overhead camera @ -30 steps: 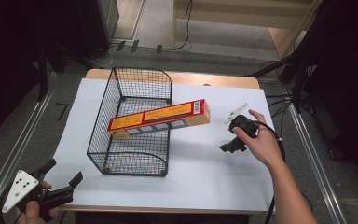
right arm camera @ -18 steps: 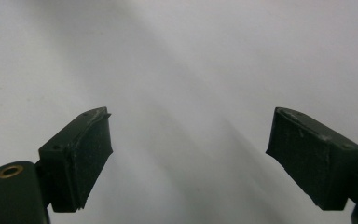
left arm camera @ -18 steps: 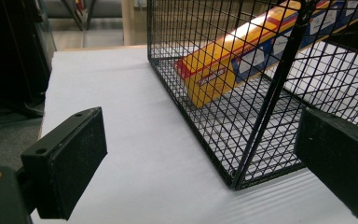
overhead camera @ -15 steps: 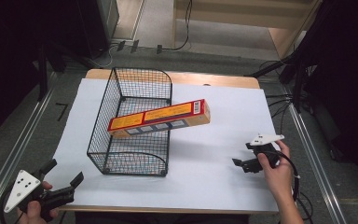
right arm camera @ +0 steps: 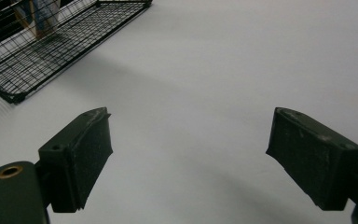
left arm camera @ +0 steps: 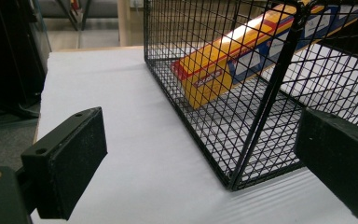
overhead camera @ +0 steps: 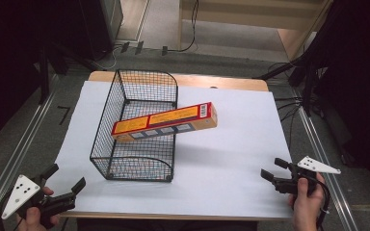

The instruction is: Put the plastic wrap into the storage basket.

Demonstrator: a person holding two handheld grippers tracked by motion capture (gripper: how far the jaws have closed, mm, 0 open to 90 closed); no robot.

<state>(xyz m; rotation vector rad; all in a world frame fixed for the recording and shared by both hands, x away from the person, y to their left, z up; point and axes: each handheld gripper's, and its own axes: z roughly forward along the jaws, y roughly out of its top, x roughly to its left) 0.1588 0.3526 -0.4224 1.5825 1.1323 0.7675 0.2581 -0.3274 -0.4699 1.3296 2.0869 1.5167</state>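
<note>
High view: both grippers' jaws wide, empty.

Bright white table, dark surroundings, soft overhead light.

In the high view the white sheet (overhead camera: 231,144) is evenly lit while the frame's left and right edges fall nearly black. The wire basket (overhead camera: 139,130) and box (overhead camera: 166,121) cast faint shadows lower right. In both gripper views the 2 near jaws look soft, slightly blurred; sheet glare washes out the upper right.

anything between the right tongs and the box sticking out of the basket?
Nothing: in the high view, just bare white table cover lies between the right tongs and the long orange-and-red cardboard box propped on the black wire basket.
</note>
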